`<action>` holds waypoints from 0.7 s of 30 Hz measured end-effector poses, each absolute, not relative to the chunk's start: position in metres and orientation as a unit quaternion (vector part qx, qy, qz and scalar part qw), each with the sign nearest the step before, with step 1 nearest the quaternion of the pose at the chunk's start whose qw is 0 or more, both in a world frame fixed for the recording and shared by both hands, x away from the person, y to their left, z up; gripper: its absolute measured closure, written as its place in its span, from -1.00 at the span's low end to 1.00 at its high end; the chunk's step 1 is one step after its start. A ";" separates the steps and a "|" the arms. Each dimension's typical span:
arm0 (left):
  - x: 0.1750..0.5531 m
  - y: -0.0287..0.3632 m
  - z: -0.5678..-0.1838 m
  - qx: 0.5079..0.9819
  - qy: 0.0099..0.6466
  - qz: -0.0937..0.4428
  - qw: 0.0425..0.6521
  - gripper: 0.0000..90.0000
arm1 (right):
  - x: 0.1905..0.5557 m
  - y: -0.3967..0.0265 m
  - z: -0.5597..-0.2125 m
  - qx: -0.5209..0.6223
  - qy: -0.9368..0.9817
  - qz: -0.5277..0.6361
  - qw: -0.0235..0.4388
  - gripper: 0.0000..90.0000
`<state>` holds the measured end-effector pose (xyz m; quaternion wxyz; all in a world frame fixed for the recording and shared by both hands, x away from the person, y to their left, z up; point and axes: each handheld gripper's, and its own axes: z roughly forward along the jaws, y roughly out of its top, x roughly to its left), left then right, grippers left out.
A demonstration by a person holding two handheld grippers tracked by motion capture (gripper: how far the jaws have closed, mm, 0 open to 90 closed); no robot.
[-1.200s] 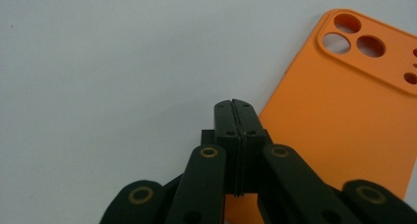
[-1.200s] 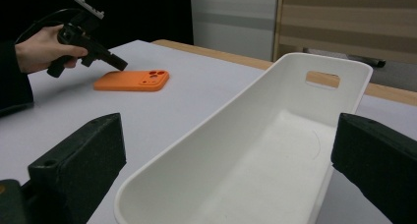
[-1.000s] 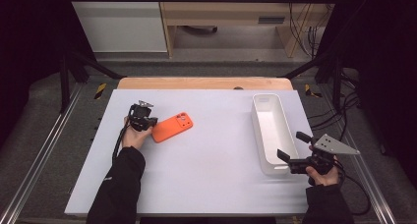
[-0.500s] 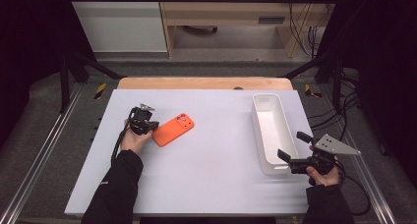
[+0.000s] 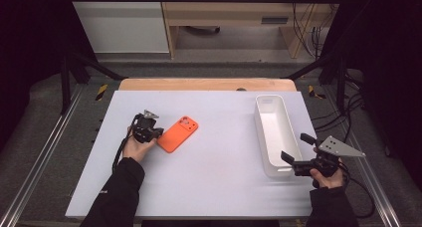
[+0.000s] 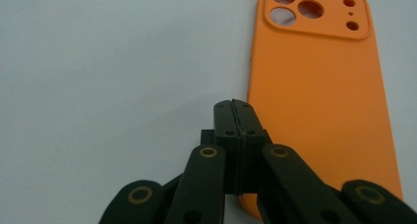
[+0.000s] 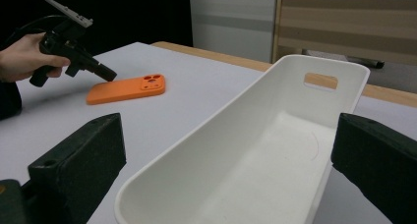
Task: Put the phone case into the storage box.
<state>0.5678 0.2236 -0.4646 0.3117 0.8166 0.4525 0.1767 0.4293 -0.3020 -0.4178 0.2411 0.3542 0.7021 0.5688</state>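
An orange phone case (image 5: pixel 177 134) lies flat on the white table, camera cut-outs facing away from the person. My left gripper (image 5: pixel 158 133) is shut with nothing between its jaws. Its closed tips (image 6: pixel 232 106) rest at the case's (image 6: pixel 319 101) long left edge, low over the table. A long white bin (image 5: pixel 275 134) stands at the right, with nothing inside it. My right gripper (image 5: pixel 297 148) is open wide at the bin's near end. In the right gripper view (image 7: pixel 229 135) the two jaws stand on either side of the bin (image 7: pixel 275 150) without touching it.
The white table top (image 5: pixel 214 177) spreads between the case and the bin. A wooden strip (image 5: pixel 204 84) runs along its far edge. Metal frame rails (image 5: pixel 45 152) flank both sides. Cables (image 5: pixel 348 112) hang at the right.
My left gripper has shifted slightly toward the person beside the case. The case, the bin and the right gripper stay about where they were.
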 end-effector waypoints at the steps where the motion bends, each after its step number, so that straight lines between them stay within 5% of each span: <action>1: 0.565 0.222 -0.465 0.817 0.450 0.175 0.314 1.00 | 0.429 -0.302 -0.418 0.353 0.702 0.570 0.240 -0.99; 12: 0.560 0.224 -0.459 0.814 0.444 0.193 0.321 0.97 | 0.429 -0.303 -0.418 0.354 0.700 0.570 0.242 -0.99; 21: 0.550 0.230 -0.431 0.798 0.432 0.207 0.364 0.66 | 0.429 -0.303 -0.417 0.355 0.700 0.571 0.242 -0.99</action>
